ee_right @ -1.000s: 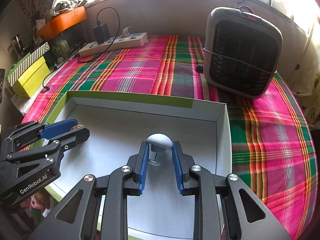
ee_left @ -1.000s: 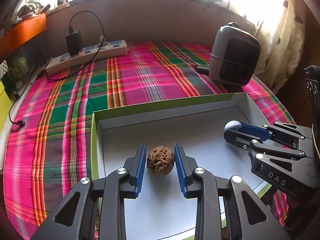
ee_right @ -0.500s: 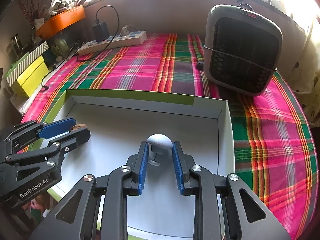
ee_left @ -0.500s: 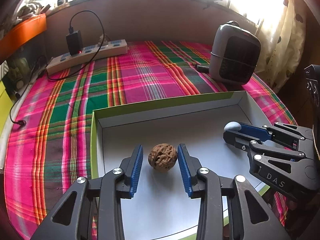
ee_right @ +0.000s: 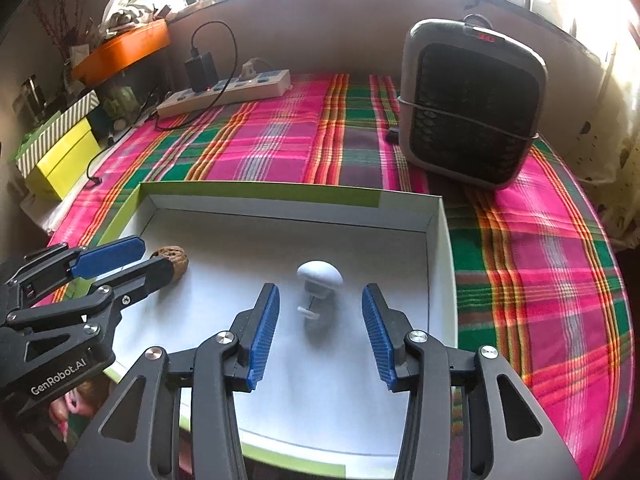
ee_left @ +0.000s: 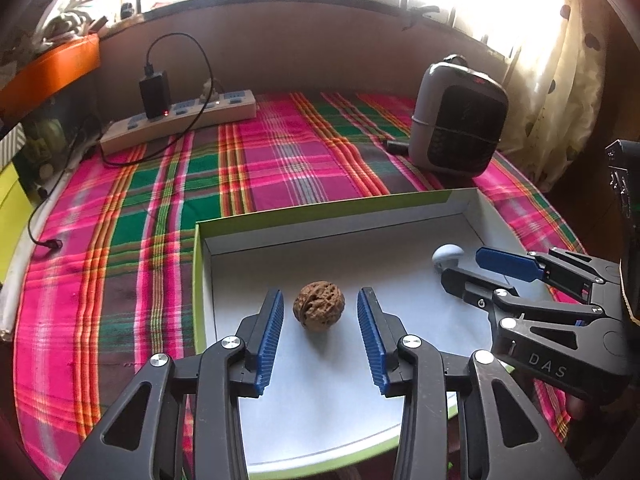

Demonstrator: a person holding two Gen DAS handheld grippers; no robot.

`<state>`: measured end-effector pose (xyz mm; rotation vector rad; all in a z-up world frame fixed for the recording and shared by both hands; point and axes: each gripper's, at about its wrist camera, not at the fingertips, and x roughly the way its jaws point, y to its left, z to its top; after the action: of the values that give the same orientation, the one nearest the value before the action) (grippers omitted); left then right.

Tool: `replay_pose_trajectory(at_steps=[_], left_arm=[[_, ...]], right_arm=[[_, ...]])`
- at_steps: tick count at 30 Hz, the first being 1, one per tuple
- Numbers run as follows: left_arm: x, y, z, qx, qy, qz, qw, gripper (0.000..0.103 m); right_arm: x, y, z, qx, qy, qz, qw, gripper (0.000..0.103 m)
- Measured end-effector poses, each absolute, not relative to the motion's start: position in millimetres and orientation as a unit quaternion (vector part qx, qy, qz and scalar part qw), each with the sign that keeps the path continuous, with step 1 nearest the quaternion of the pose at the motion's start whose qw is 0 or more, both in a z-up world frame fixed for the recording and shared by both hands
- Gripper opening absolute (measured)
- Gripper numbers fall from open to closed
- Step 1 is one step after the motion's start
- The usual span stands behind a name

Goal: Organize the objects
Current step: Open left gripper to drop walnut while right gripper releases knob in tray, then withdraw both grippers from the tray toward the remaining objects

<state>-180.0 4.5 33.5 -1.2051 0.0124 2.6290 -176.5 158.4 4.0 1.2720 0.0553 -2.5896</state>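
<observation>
A brown walnut lies on the floor of a shallow white box with a green rim. My left gripper straddles the walnut, its jaws opening, with clear gaps between nut and both blue pads. In the right wrist view a small white mushroom-shaped piece stands upright in the same box. My right gripper is around it, jaws opening and pads off it. Each gripper also shows in the other view: the right gripper beside the white piece, the left gripper half hiding the walnut.
The box sits on a pink and green plaid cloth. A grey fan heater stands at the back right. At the back left lies a power strip with a black charger and cable. Yellow and striped boxes line the left edge.
My left jaws have spread away from the walnut, which stays on the box floor. My right jaws, shut on the white piece before, have let it go and opened wide.
</observation>
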Motion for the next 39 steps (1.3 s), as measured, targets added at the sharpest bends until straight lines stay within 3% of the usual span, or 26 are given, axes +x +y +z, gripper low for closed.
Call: replay_pose_trajectory(at_steps=[19, 39], left_arm=[[-110, -30, 59, -0.372, -0.015, 0.924, 0.092, 0.037], [-50, -68, 35, -0.388, -0.062, 0.917, 0.071, 0.042]], right_arm=[[-116, 182, 33, 0.394, -0.003, -0.911, 0.119, 0.045], [-61, 218, 14, 0.398, -0.028, -0.912, 0.098, 0.045]])
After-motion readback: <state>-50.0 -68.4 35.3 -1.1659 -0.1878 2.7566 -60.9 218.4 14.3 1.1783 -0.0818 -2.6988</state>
